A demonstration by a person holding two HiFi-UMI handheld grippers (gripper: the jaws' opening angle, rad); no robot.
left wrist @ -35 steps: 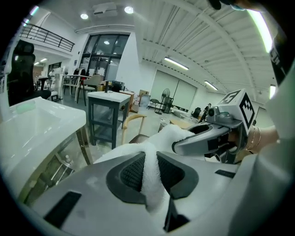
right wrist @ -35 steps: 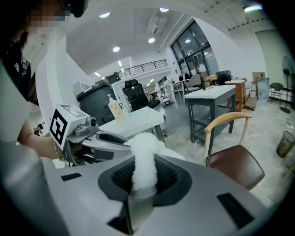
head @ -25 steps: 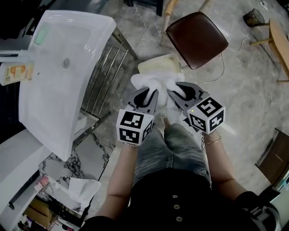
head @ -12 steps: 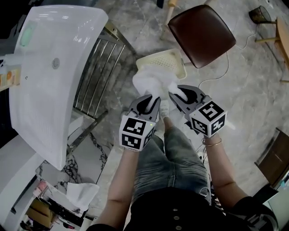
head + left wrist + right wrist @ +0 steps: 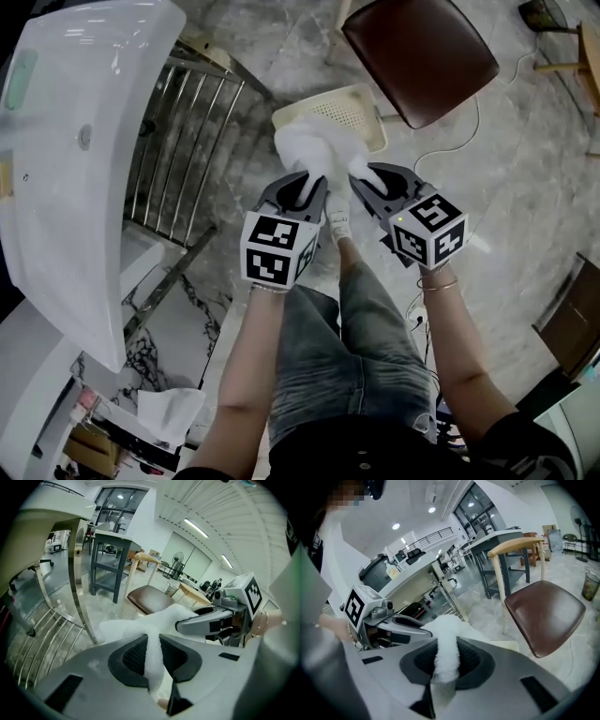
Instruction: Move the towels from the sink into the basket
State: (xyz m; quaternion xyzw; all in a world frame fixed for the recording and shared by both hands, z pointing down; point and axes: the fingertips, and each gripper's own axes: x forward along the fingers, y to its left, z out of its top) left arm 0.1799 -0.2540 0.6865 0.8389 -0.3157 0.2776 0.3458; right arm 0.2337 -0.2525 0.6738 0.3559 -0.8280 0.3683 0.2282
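Hanging between the two grippers, a white towel (image 5: 314, 148) is held over the near edge of the cream perforated basket (image 5: 356, 111). The basket is set on the marble floor (image 5: 281, 56), just beside a brown-seated chair (image 5: 422, 52). Whether the towel touches the basket cannot be told.

The left gripper (image 5: 305, 187) is closed narrowly on one bunched fold of the towel. In the left gripper view the cloth is seen pinched into a thin strip between the ribbed black pads (image 5: 133, 656). The right gripper (image 5: 367, 183) is clamped on another fold just beside it. In the right gripper view a thick roll of white pile is seen pressed between its jaws.

The two grippers are held side by side, close together and angled downward, with their marker cubes turned up toward the head camera. The white sink (image 5: 84, 178) is seen at the left edge of the head view, carried on a metal rack (image 5: 178, 131), well apart from the towel and the basket.
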